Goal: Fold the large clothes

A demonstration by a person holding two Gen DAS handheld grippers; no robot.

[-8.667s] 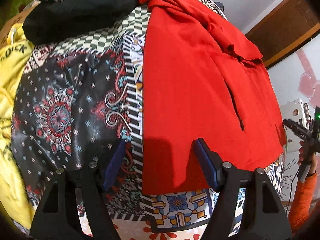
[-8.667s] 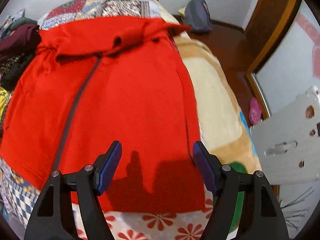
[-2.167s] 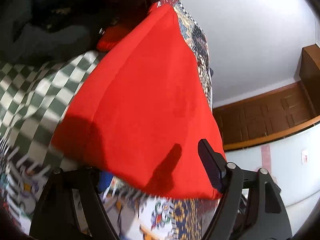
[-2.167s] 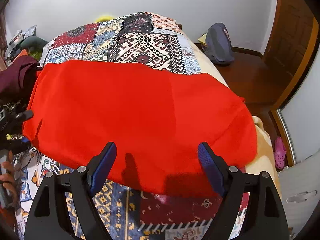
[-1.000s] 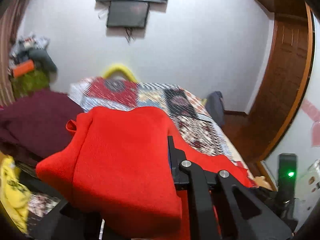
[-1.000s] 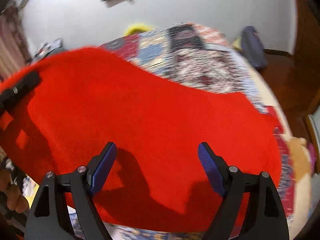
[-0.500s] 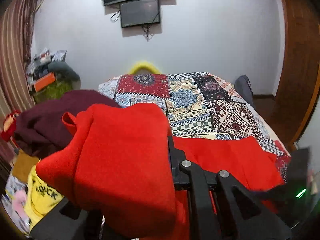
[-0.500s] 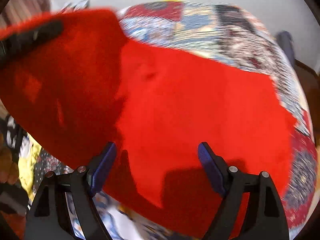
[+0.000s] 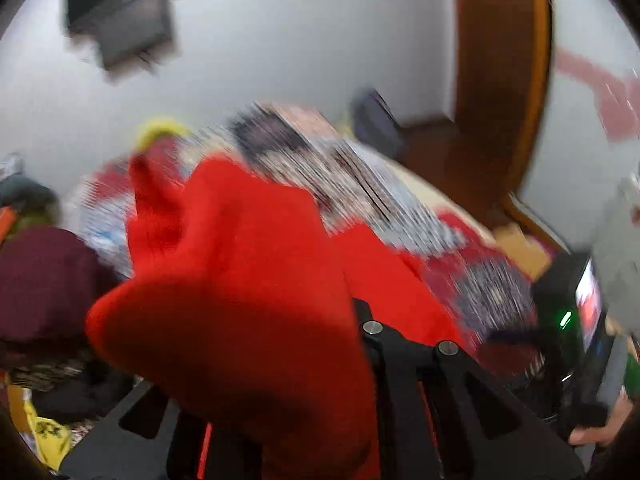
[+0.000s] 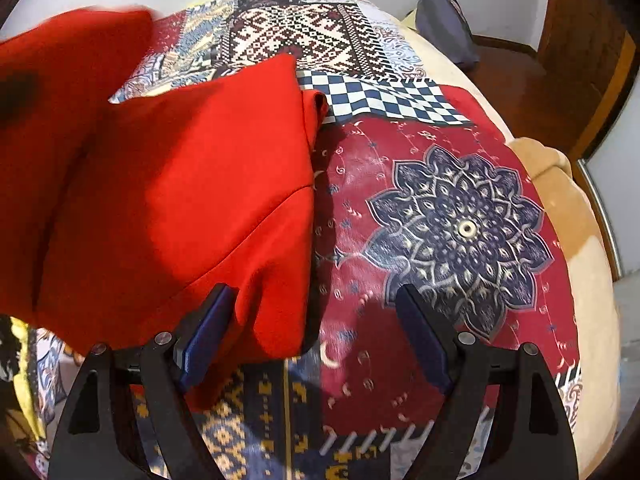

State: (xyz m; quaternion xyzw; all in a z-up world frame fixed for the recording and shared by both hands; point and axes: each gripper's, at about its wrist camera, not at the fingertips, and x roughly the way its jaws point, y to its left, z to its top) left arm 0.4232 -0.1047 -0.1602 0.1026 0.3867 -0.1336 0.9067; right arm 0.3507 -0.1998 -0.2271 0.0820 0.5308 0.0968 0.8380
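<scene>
The red garment lies partly on the patchwork bed cover, its right edge and lower corner near my right gripper. That gripper is open and empty, its left finger touching the red cloth. My left gripper is shut on a bunched fold of the red garment and holds it lifted above the bed. The cloth drapes over its fingers and hides them. The left wrist view is motion blurred. The lifted part shows at the upper left of the right wrist view.
The patchwork bed cover spreads to the right. A maroon garment and a yellow one lie at the left. A dark bag sits on the floor by the wooden door. The other gripper's body shows at right.
The left gripper has swung with the red cloth held up, and its view now tilts toward the right. The red garment has been pulled left, off the area under my right gripper.
</scene>
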